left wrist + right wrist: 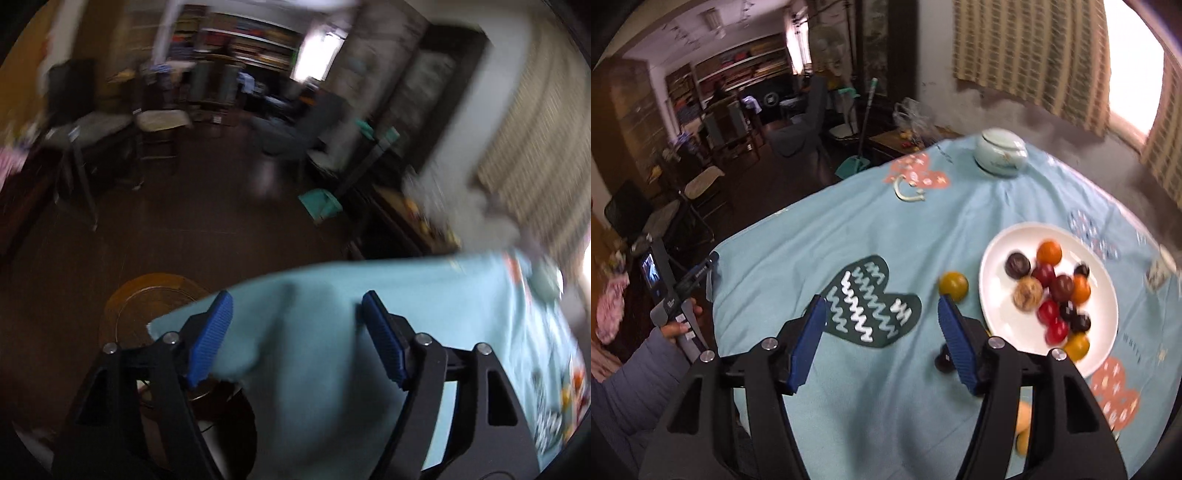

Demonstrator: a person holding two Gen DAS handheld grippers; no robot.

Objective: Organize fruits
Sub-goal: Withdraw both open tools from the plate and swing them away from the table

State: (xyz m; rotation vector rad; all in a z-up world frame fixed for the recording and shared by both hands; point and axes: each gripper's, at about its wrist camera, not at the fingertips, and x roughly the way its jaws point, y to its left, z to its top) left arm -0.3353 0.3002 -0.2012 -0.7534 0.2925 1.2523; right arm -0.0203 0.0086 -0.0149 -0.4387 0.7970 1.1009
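Note:
In the right wrist view a white plate [995, 258] on the blue tablecloth [886, 229] holds several small fruits [1062, 288], red, orange, dark and one tan. A yellow-orange fruit [953, 284] lies on the cloth just left of the plate. A dark fruit [940, 362] and an orange one [1023, 424] peek out beside my right finger. My right gripper [882, 341] hovers open over the cloth, left of the plate, with nothing between its pads. My left gripper [297, 332] is open and empty over the cloth's corner [332, 314]; that view is blurred.
A pale lidded jar [999, 153] stands at the table's far side and a cup [1161, 269] at the right edge. A hand [674, 326] in a grey sleeve holds a handle at the table's left corner. A round wooden stool [147, 306], chairs and dark floor lie beyond the edge.

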